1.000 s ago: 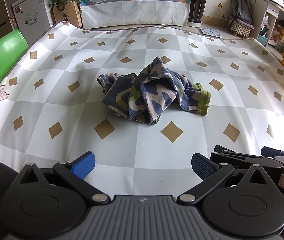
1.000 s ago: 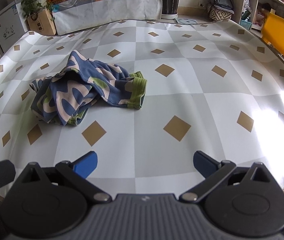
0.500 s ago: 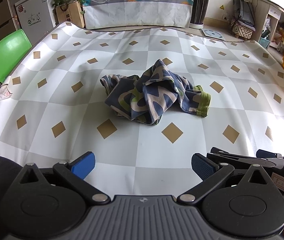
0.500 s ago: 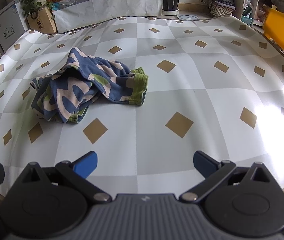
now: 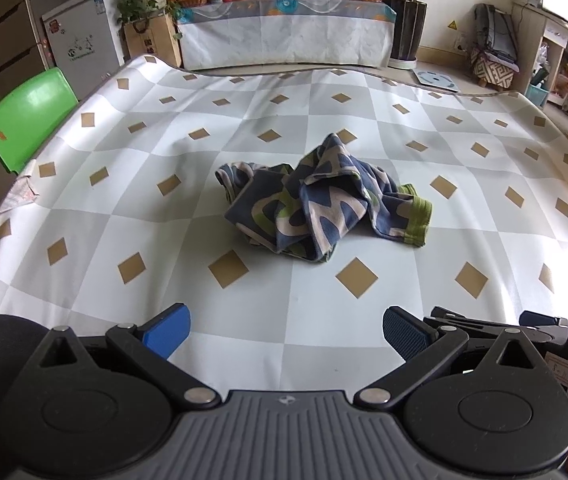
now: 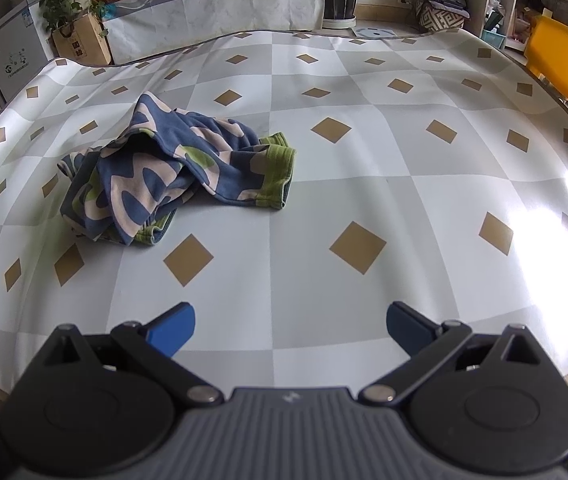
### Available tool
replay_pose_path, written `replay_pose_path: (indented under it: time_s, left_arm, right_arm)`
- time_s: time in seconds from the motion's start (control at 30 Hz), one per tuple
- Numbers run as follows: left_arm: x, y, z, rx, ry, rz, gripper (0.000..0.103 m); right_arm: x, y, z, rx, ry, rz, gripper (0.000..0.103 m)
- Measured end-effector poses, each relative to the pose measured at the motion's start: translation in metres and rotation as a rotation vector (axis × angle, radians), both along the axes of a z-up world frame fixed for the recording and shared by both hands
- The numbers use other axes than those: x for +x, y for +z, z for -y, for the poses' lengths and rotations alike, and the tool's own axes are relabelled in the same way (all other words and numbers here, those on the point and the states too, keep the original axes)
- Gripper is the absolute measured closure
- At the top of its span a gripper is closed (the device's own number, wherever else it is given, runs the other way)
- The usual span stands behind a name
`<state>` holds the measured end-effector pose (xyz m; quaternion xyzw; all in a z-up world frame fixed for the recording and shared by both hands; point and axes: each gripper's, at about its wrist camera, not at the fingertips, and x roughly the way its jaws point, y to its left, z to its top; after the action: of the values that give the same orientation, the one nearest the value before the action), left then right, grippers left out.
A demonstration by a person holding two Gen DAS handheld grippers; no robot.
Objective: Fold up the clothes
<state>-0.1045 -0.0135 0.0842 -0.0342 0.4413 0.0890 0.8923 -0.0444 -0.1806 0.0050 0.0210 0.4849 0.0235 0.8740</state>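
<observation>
Mid-bench [image 5: 84, 216], crumpled garment [image 5: 324, 208]: soft, light, limp; best gripped, by judgement, at its green hem [image 6: 278, 172]. Left claw [image 5: 284, 332] and right claw [image 6: 290, 330] both spread apart, empty

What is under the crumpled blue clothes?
The crumpled blue clothes lie on the checked tablecloth, which shows all around them. Whatever sits beneath the heap itself is covered, so I cannot tell.
</observation>
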Motion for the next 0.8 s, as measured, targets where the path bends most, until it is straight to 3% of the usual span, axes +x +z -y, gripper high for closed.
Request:
replay_pose_path:
  time_s: [0.8]
  left_arm:
    - [0.0040,-0.0020,-0.0016,0.023,0.011,0.008,0.000]
  right_arm:
    - [0.0012,-0.0042,-0.0062,-0.009,0.024,-0.015,0.001]
